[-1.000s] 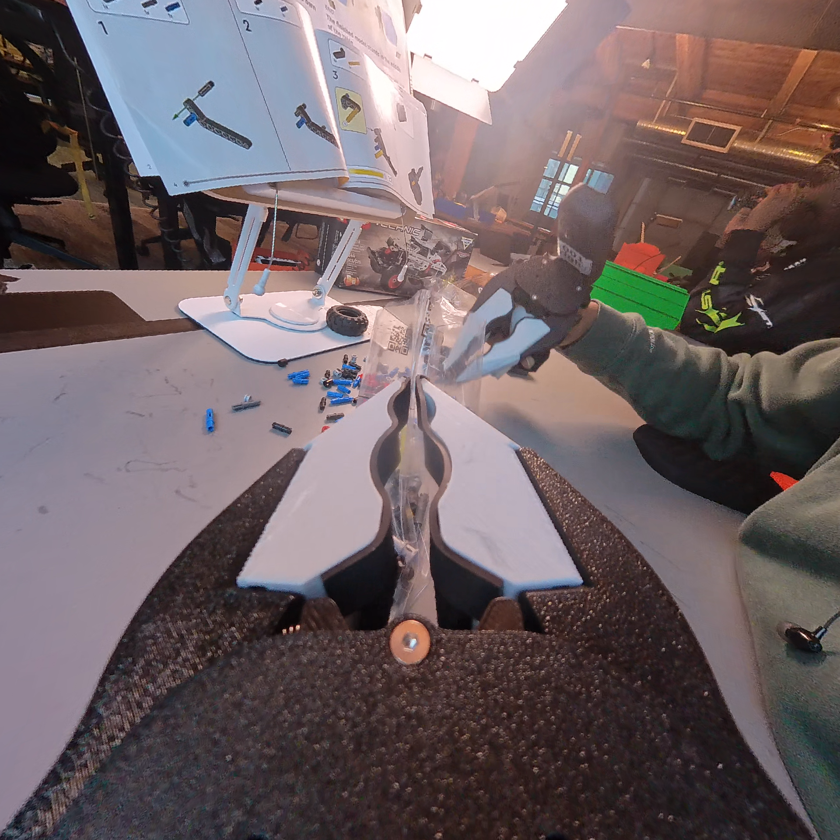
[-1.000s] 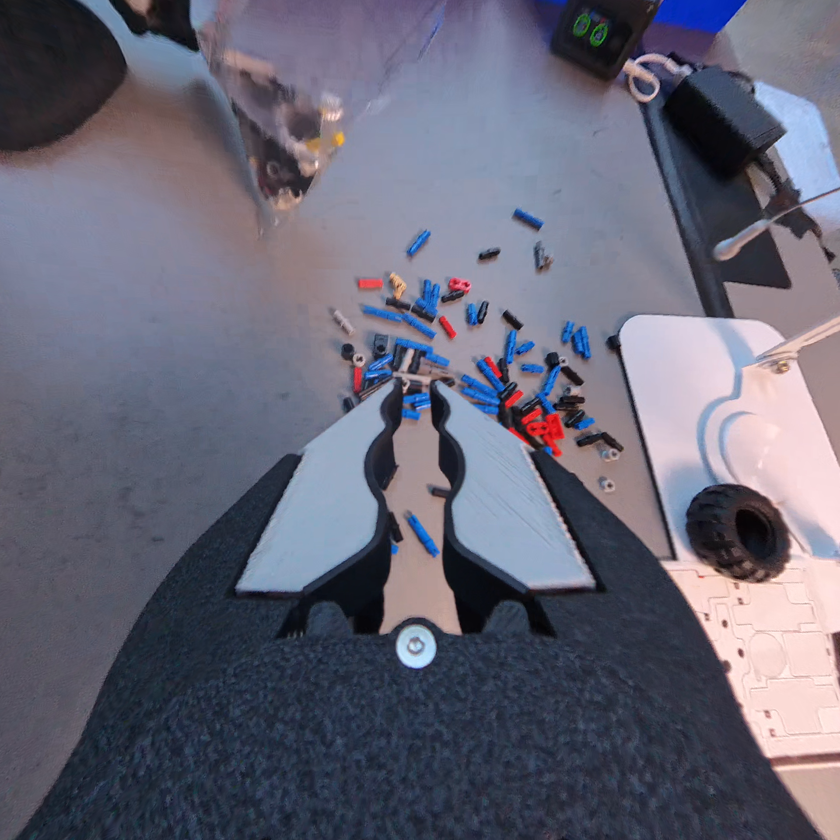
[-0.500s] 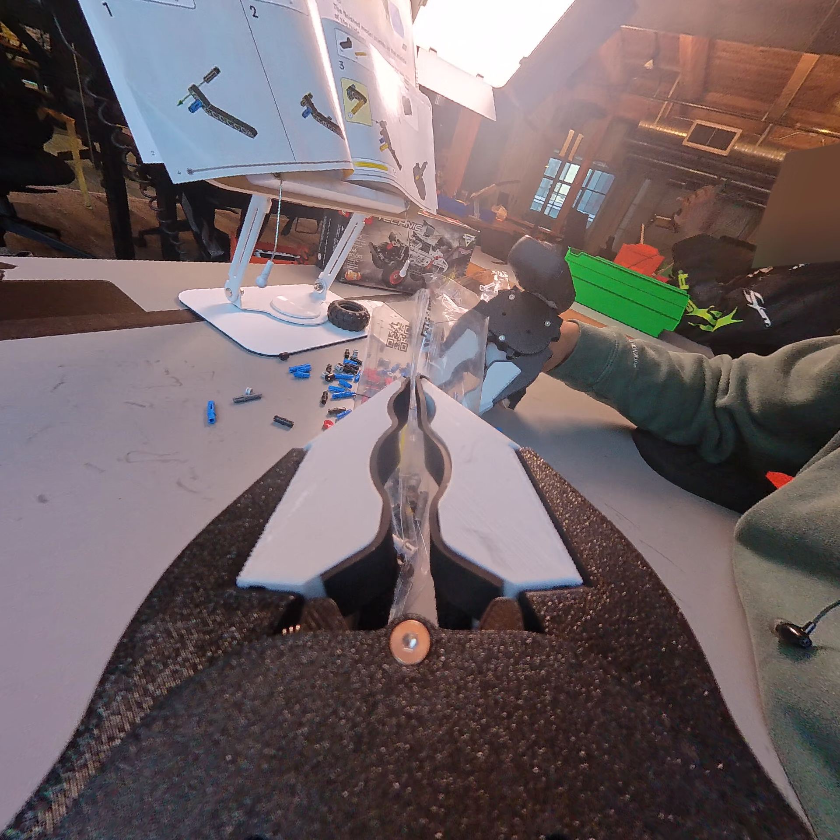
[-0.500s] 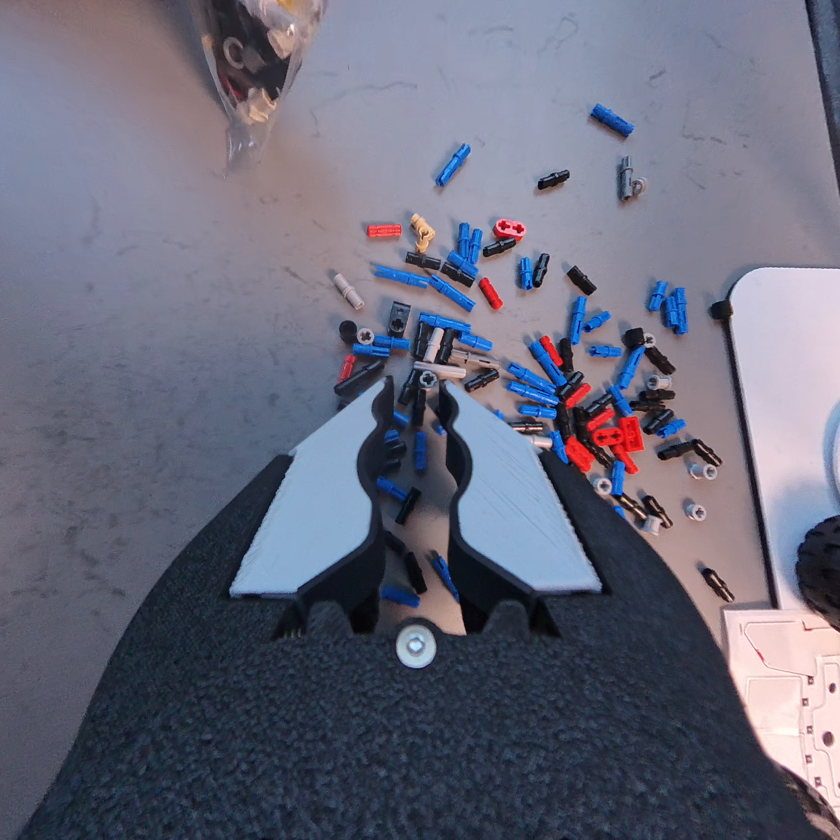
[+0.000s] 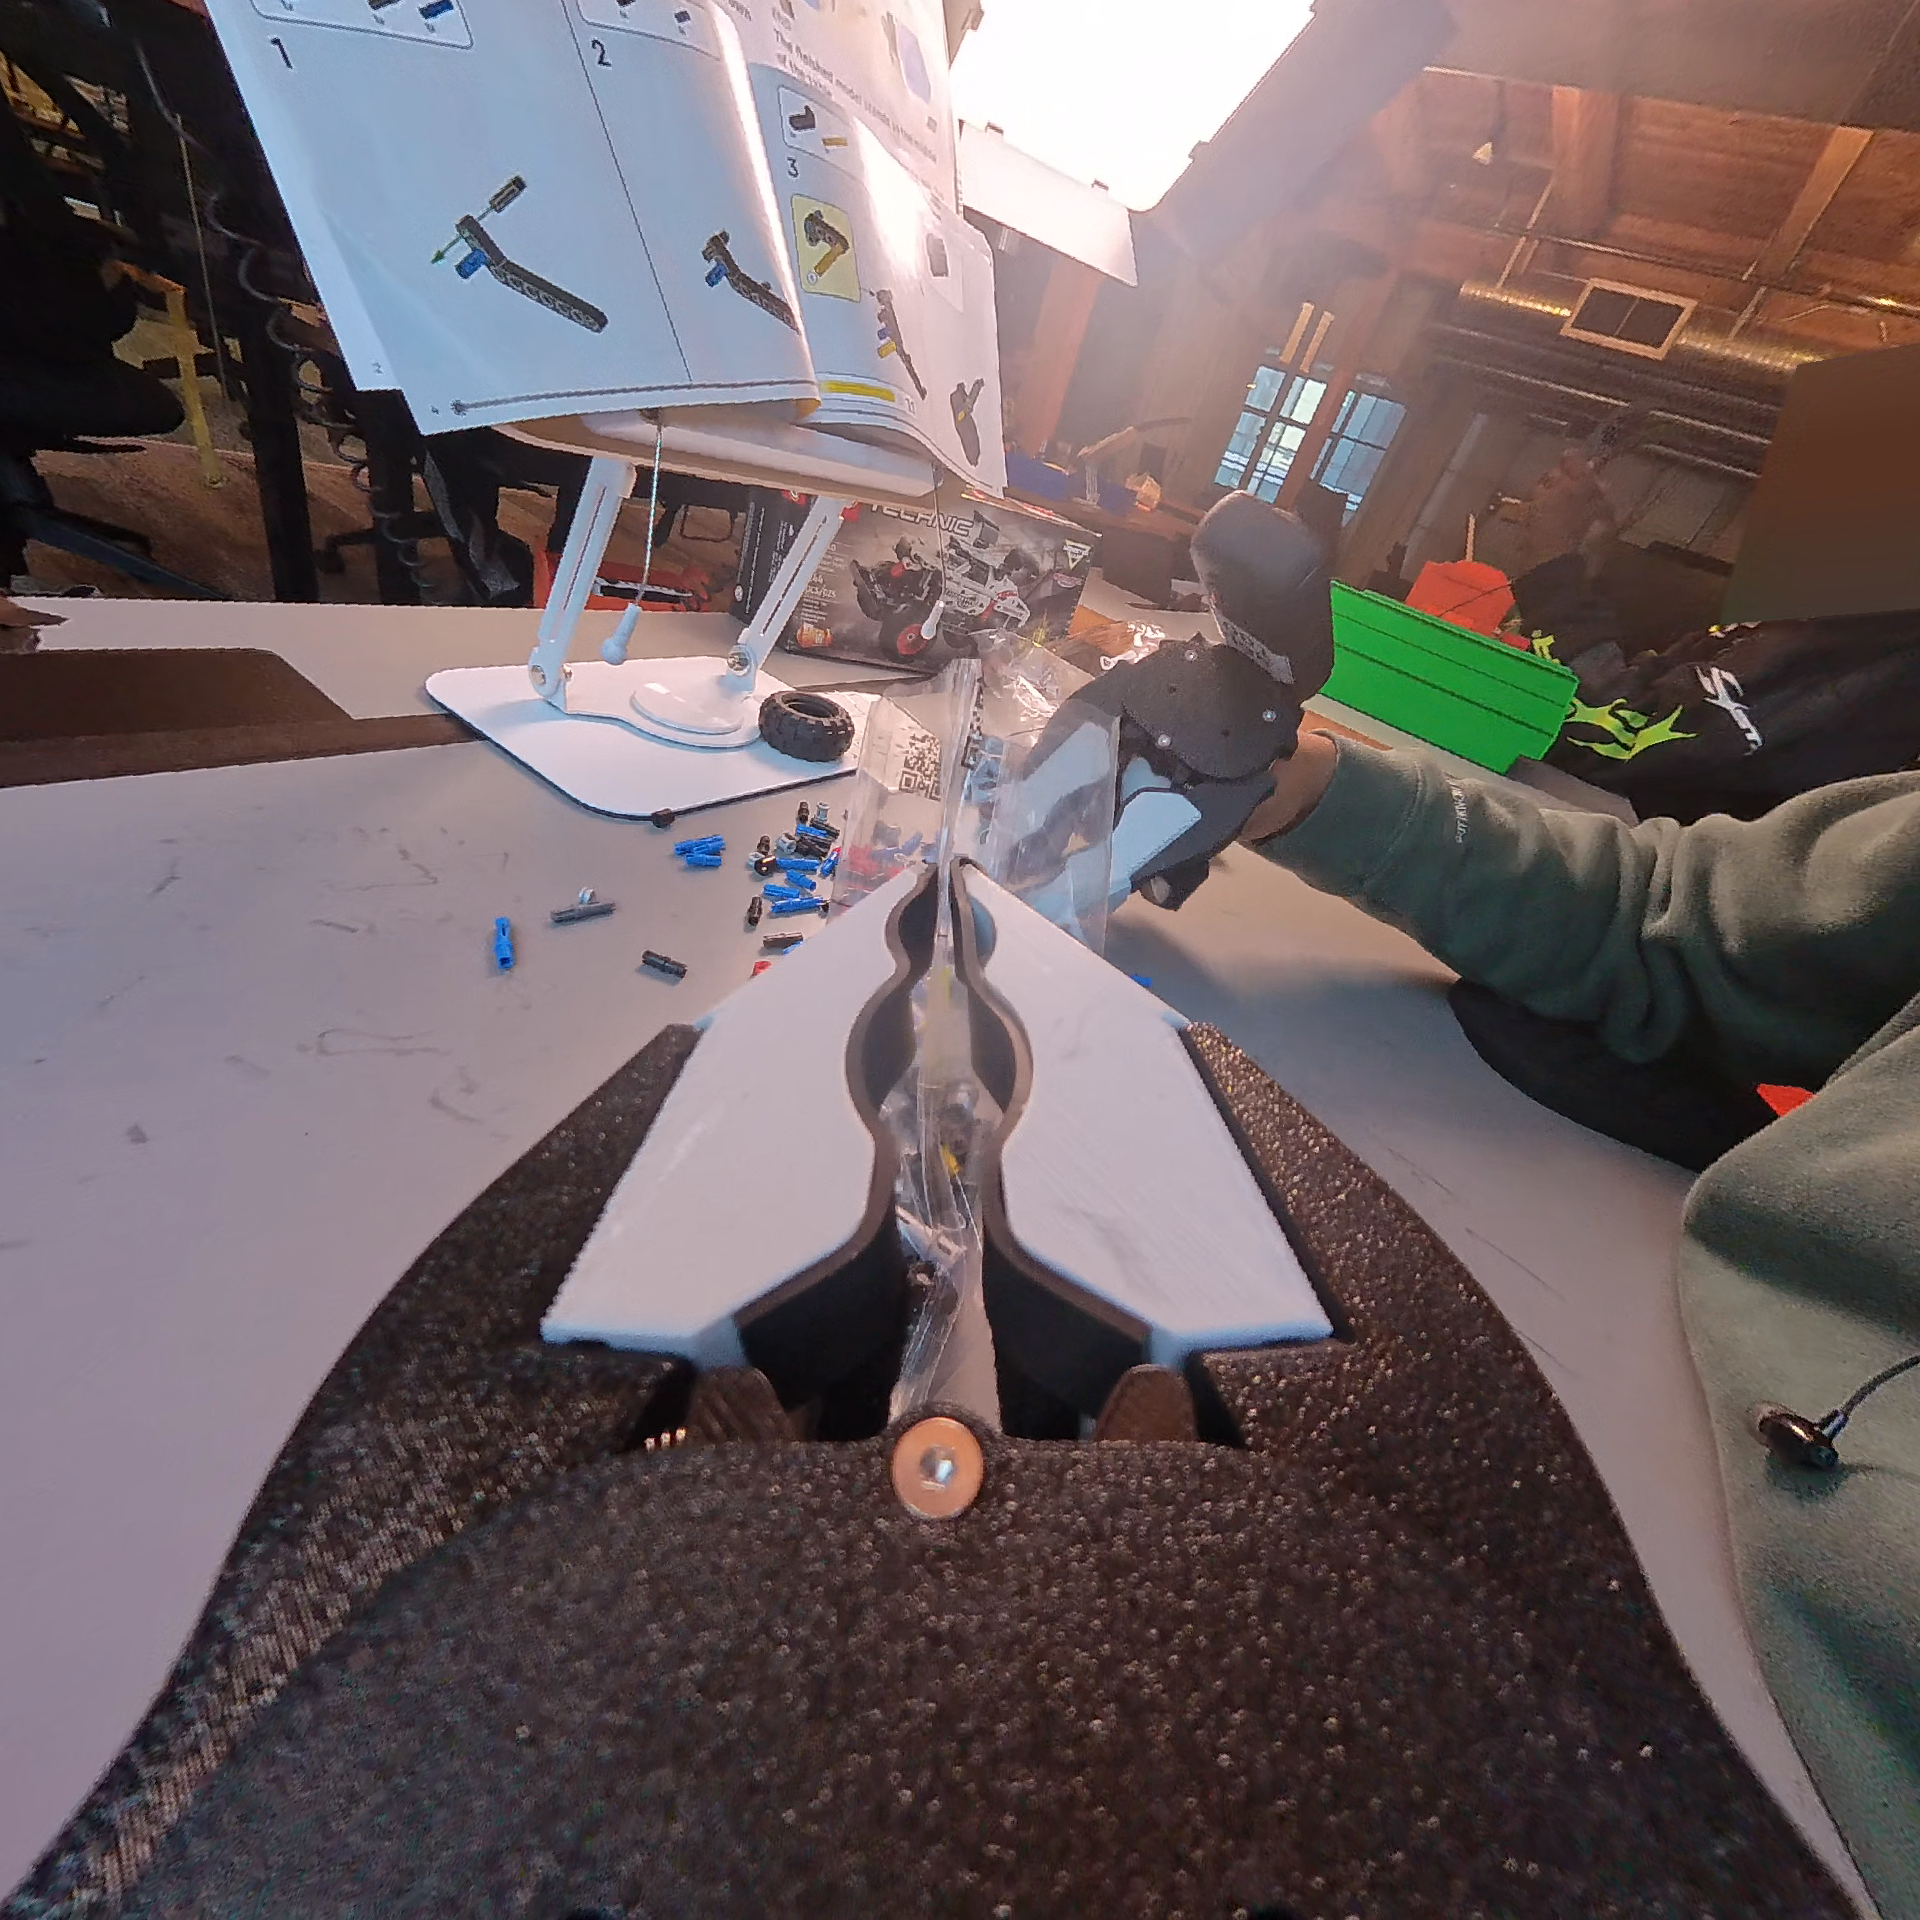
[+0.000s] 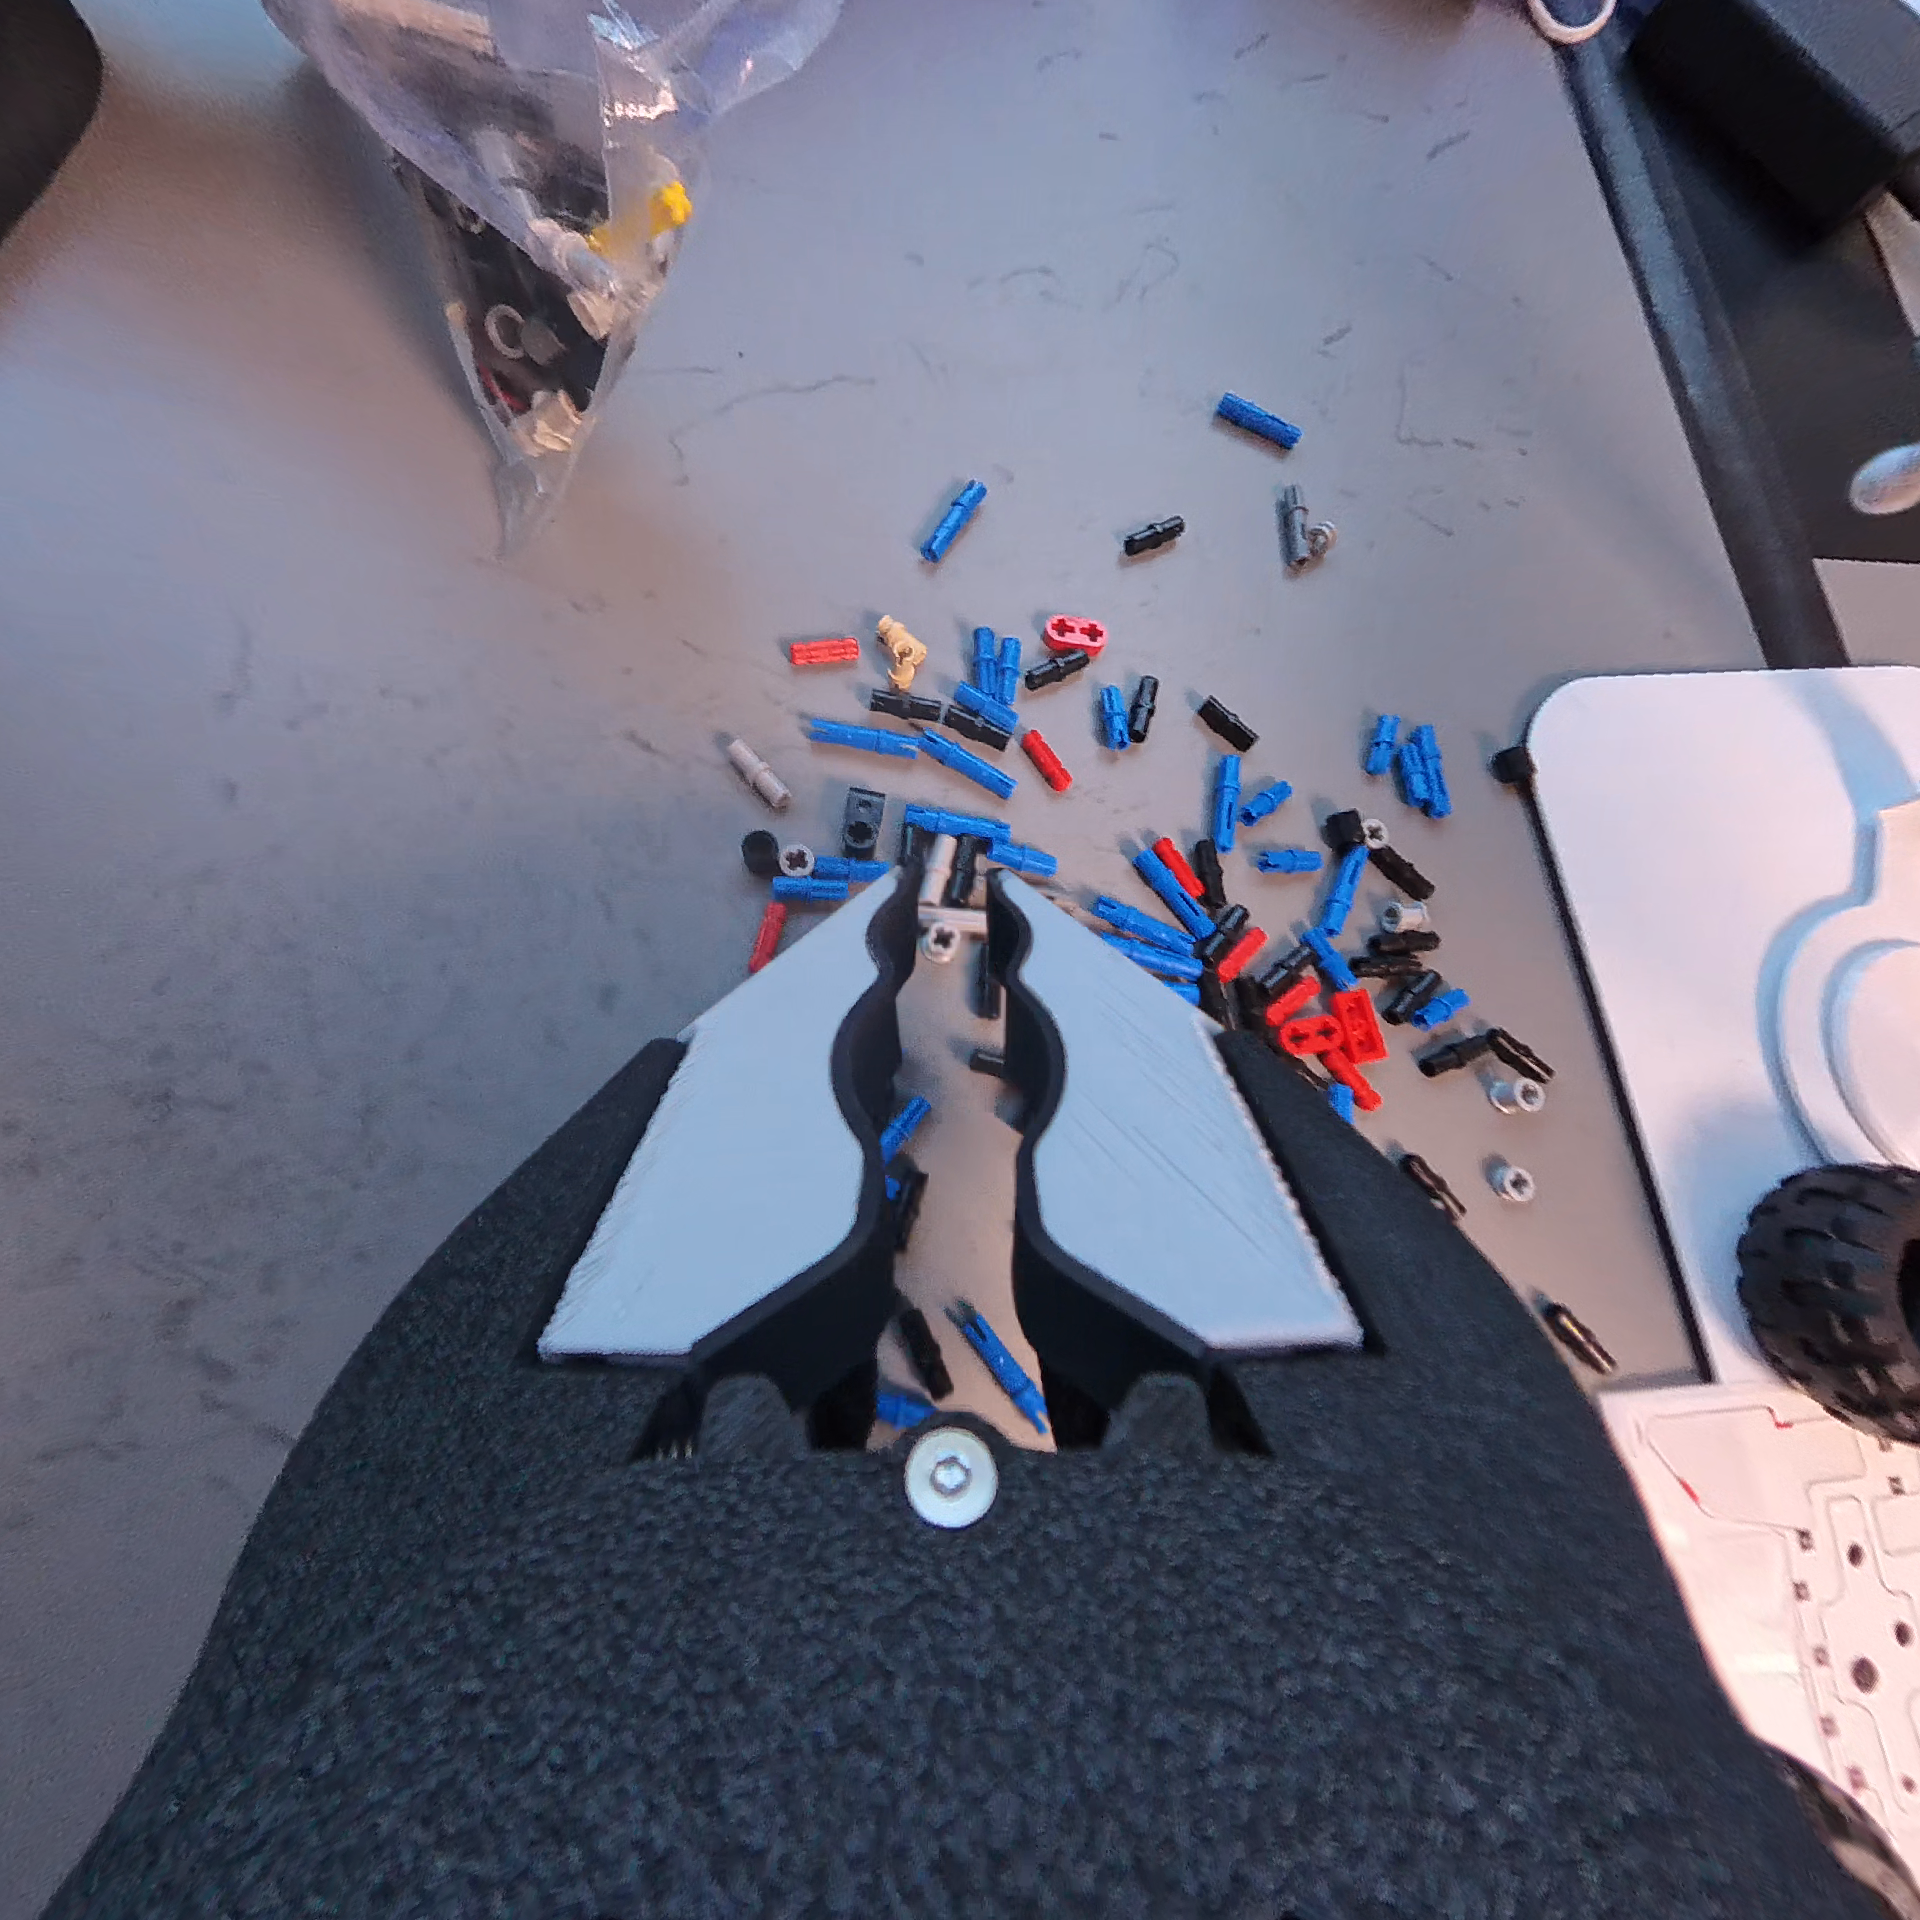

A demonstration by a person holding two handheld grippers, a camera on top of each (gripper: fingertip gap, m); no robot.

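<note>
Pinching clear bag (image 5: 940, 1132) of small parts: left gripper (image 5: 948, 883); right gripper (image 6: 948, 883) fingers parted over loose pins (image 6: 1174, 894).

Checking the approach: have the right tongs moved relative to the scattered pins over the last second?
Yes. The right tongs dropped closer to the table: the scattered pins spread wider in view, tips staying at the pile's near edge.

Hand-held gripper (image 5: 951, 883) clamps bag (image 5: 940, 1049) — upright.

A workshop: exposed wooden beams (image 5: 1621, 156) and metal ducting (image 5: 1538, 312) overhead, a scuffed grey worktable (image 5: 260, 987), green storage bins (image 5: 1444, 675) behind.
</note>
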